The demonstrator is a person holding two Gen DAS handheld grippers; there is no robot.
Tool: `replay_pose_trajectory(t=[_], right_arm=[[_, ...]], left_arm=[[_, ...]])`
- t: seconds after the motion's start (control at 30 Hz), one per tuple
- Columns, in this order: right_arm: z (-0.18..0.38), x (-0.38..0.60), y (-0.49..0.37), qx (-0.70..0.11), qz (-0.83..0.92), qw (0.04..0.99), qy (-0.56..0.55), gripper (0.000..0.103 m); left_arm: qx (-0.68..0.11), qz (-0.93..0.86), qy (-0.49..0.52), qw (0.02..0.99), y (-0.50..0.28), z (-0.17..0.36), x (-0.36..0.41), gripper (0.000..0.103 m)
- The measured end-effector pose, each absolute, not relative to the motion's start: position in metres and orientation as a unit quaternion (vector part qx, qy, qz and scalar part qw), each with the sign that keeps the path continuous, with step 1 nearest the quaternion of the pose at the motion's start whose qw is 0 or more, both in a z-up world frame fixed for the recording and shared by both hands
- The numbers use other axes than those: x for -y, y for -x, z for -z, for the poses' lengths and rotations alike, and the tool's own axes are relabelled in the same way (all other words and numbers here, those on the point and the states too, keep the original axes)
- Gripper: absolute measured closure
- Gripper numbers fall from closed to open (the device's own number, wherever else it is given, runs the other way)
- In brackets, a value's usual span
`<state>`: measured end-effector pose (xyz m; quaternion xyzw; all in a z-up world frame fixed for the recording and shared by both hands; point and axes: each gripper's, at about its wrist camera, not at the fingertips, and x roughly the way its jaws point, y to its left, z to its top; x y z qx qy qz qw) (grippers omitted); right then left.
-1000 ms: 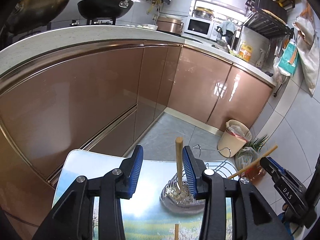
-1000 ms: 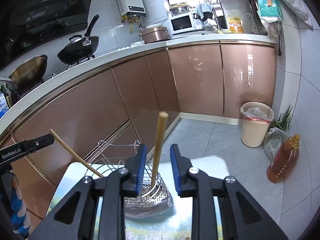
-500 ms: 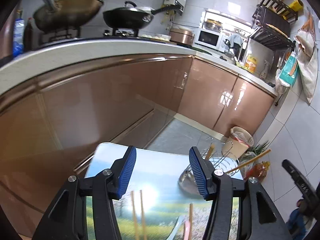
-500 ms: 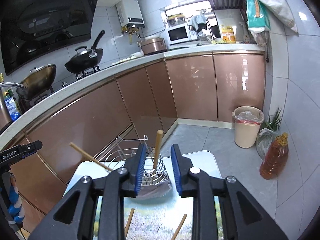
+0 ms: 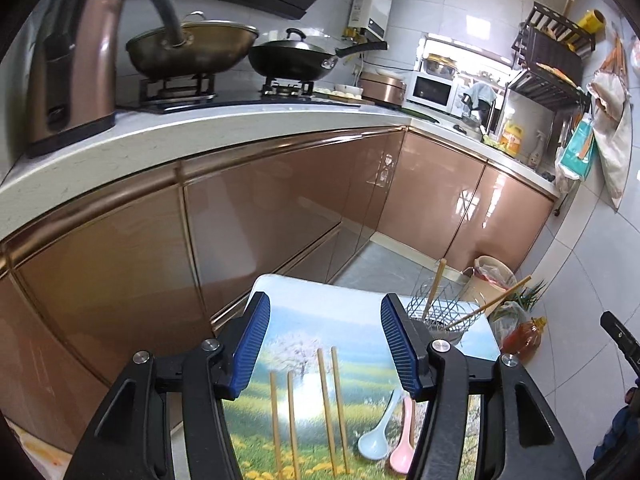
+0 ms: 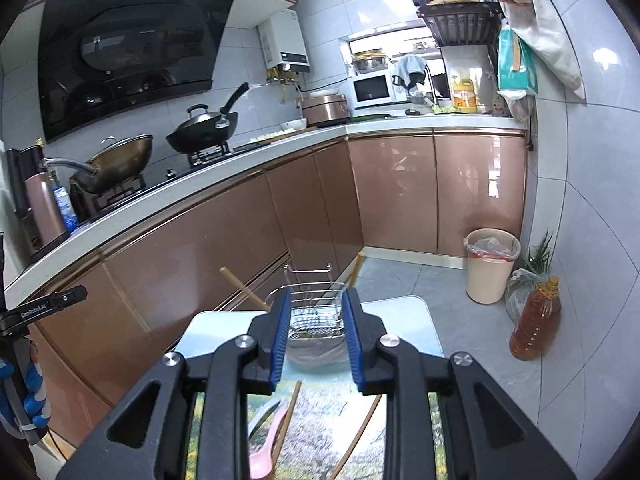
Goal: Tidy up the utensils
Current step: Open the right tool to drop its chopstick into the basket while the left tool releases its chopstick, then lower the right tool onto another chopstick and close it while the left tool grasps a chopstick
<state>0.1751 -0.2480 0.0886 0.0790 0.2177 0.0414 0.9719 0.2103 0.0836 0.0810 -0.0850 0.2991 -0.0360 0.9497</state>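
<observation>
- Four loose chopsticks lie on the table in the left wrist view, in two pairs side by side, just ahead of the left tongs.
- Their long axes run roughly away from the camera toward the wire holder, near parallel, with the far tips pointing at the table's far edge.
- They look like thin wood or bamboo: light, stiff, and likely to roll or slide on the glossy printed surface. A pinch across the shaft near mid-length probably balances one best.
- A blue spoon and a pink spoon lie to the right of the chopsticks, bowls toward the camera, handles slanting up and away. They appear to be smooth plastic or ceramic, so slippery; the handle is the sensible place to grip.
- The wire holder stands at the far right corner of the table with two sticks already in it, one near upright and one leaning out to the right.
- The left tongs have just been widening and stand released, nothing between the blue pads.
- The right tongs are only narrowly parted and hold nothing; the holder merely shows through the gap.
</observation>
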Motion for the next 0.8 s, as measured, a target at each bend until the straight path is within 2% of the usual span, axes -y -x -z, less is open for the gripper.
replay_pose_trajectory(t=[0.4,0.8], right_arm=[[-0.062,0.225,-0.169,-0.272,-0.060,0.959,-0.059,0.078],[0.035,0.209,-0.233,-0.383,-0.082,0.918,-0.057,0.078]], left_arm=[[-0.376,0.035,0.090,0.922,-0.206,-0.026,-0.102,0.048],[-0.492,0.066,0.108,0.861,-0.262,0.071,-0.102,0.057]])
